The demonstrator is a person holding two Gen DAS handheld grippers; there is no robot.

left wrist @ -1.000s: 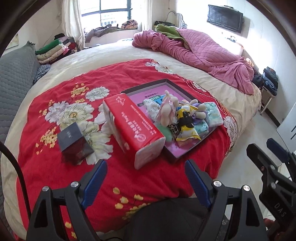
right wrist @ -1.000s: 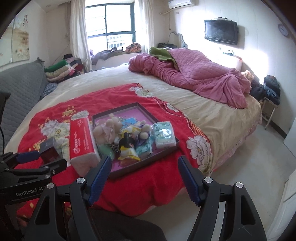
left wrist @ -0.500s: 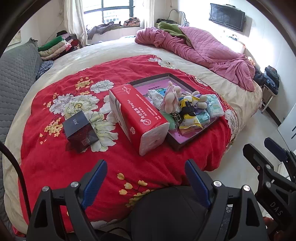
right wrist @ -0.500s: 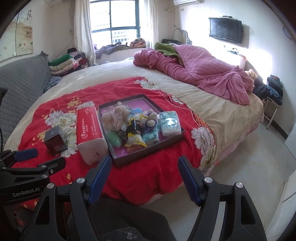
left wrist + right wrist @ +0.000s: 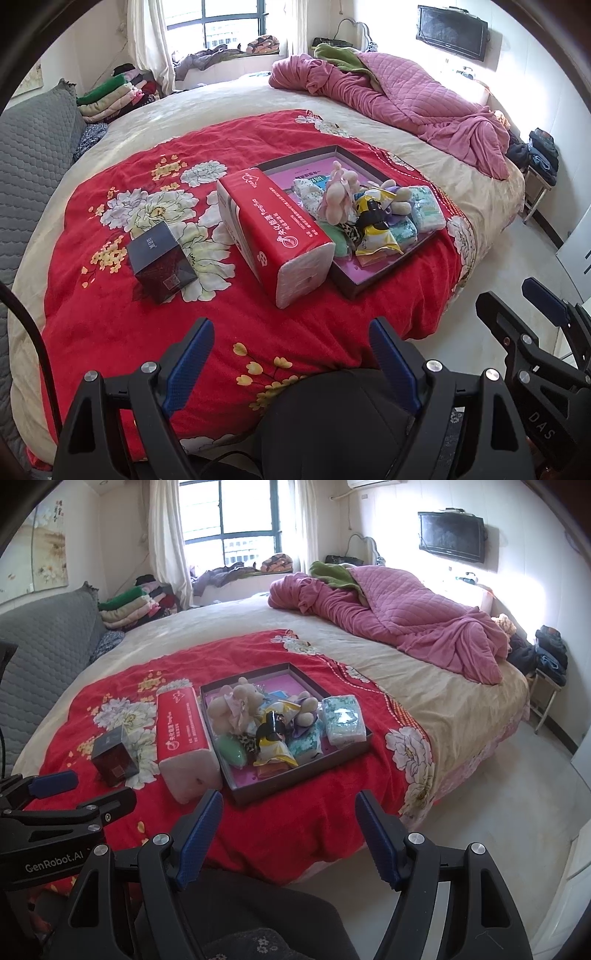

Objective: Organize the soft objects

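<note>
Left wrist view, tool: the left tool [image 5: 291, 356] hung over the near edge of the red floral blanket [image 5: 110, 317], its blue-padded fingers spread wide, holding nothing and touching nothing.
Left wrist view, soft things: a pink plush toy [image 5: 338, 194], a yellow packet [image 5: 375, 236], patterned soft packs [image 5: 424, 206] and a green pouch [image 5: 338, 240] lay heaped in the shallow dark tray [image 5: 373, 282] on the bed.
Left wrist view, beside the tray: the red tissue pack [image 5: 269, 229] lay along the tray's left wall, touching or nearly touching it; the dark box [image 5: 159, 258] sat apart, further left.
Left wrist view, other tool: the right tool [image 5: 532, 314] showed at the right edge, off the bed.
Right wrist view, tool: the right tool [image 5: 288, 829] was held before the bed's near edge, fingers wide apart and empty, well short of the tray [image 5: 295, 775].
Right wrist view, soft things: the plush toy [image 5: 236, 705], yellow packet [image 5: 273, 746] and soft packs [image 5: 341, 716] sat inside the tray; the tissue pack [image 5: 183, 738] lay just outside it.
Right wrist view, other tool: the left tool [image 5: 70, 786] showed at the left, its fingers apart.
Step, as a judgement: the scene fitted both a tray already filled and a tray about to be emptied and sorted; neither tool was engaged.
Next move, as a judgement: any grasp would call for a reach forward over the blanket and a gentle close, since these things squash.
</note>
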